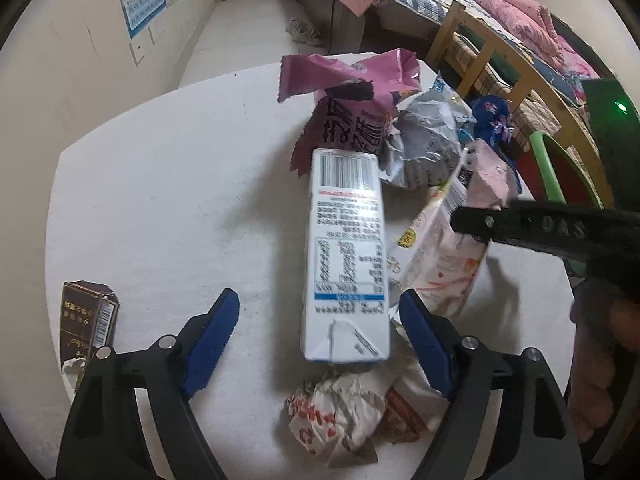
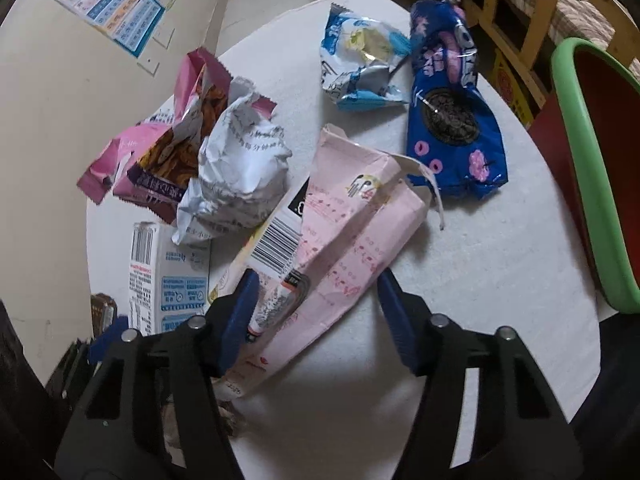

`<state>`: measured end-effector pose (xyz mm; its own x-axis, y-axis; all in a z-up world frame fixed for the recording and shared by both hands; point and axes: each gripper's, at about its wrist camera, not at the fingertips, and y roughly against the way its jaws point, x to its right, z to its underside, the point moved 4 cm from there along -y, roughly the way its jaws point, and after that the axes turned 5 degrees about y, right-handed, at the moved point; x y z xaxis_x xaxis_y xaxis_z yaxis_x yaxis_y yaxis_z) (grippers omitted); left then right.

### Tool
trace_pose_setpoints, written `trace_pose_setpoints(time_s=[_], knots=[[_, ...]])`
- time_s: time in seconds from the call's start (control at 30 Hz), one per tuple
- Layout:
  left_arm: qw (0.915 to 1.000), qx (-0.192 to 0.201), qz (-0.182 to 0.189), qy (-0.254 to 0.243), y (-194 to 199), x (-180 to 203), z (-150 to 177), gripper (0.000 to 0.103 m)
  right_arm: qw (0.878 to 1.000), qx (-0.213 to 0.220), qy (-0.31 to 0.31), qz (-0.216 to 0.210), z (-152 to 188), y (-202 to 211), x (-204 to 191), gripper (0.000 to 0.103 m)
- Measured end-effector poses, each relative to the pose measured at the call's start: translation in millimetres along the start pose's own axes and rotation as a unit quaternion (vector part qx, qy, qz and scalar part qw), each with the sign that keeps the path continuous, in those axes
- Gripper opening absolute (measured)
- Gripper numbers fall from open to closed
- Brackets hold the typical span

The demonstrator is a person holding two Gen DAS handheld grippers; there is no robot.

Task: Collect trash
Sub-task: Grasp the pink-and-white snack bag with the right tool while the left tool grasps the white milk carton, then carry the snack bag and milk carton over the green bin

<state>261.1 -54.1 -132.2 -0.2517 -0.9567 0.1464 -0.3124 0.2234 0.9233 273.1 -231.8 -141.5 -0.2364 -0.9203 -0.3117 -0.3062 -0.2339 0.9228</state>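
A white milk carton (image 1: pixel 346 248) lies flat on the round white table (image 1: pixel 160 200). My left gripper (image 1: pixel 320 312) stands open astride its near end; the left pad is clear of it and the right pad is close beside it. A crushed pink carton (image 2: pixel 352 220) lies slanted to the right of the white one. My right gripper (image 2: pixel 318 288) has its blue pads against both sides of the pink carton's lower part. In the left wrist view one black finger (image 1: pixel 480 222) of the right gripper reaches over that pink carton (image 1: pixel 440 264).
More litter lies around: a purple snack bag (image 1: pixel 348 80), a crumpled white wrapper (image 2: pixel 240 176), a blue cookie packet (image 2: pixel 452 100), a light-blue wrapper (image 2: pixel 360 64), a red-and-white wrapper (image 1: pixel 348 408), a brown box (image 1: pixel 88 316). A green-rimmed red bin (image 2: pixel 580 160) stands right of the table.
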Motion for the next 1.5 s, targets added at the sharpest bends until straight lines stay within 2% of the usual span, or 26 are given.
trace_pose_setpoints(time_s=[0.03, 0.17, 0.23, 0.27, 0.47, 0.53, 0.63, 0.77, 1.17, 1.5], knots=[[1.0000, -0.003, 0.000, 0.003, -3.5, 0.3, -1.1, 0.075, 1.000, -0.003, 0.006, 0.003, 1.4, -0.2, -0.3, 0.054], [0.9998, -0.015, -0.002, 0.012, -17.0, 2.7, -4.3, 0.053, 1.000, -0.008, 0.006, -0.006, 3.8, -1.4, 1.6, 0.052], [0.9997, -0.019, 0.004, 0.012, -19.5, 6.3, -5.2, 0.038, 1.000, -0.009, 0.000, -0.015, 4.3, -0.5, 3.3, 0.050], [0.9998, -0.020, 0.004, 0.010, -19.9, 8.4, -5.3, 0.037, 1.000, -0.010, -0.001, -0.018, 5.2, -0.1, 4.2, 0.049], [0.9999, -0.006, -0.014, -0.007, -9.9, 15.9, -3.9, 0.036, 0.999, -0.011, -0.014, -0.038, 11.0, 6.1, 13.9, 0.046], [0.9995, 0.003, -0.029, -0.013, -3.6, 16.5, -4.1, 0.036, 0.999, -0.011, -0.015, -0.041, 14.1, 8.9, 16.9, 0.041], [0.9994, 0.010, -0.033, -0.009, 5.8, 13.3, -5.9, 0.036, 0.999, -0.011, -0.014, -0.044, 18.6, 14.0, 18.4, 0.034], [0.9991, 0.019, -0.037, -0.010, 19.6, 11.6, -7.0, 0.036, 0.999, -0.007, -0.012, -0.048, 25.4, 23.2, 21.9, 0.030], [0.9967, 0.065, -0.049, -0.002, 70.3, 17.1, 4.3, 0.036, 0.997, 0.029, 0.016, -0.065, 42.5, 73.0, 31.4, 0.029], [0.9943, 0.103, -0.028, 0.003, 110.2, 41.3, 8.6, 0.036, 0.994, 0.072, 0.065, -0.055, 52.2, 113.5, 24.5, 0.029]])
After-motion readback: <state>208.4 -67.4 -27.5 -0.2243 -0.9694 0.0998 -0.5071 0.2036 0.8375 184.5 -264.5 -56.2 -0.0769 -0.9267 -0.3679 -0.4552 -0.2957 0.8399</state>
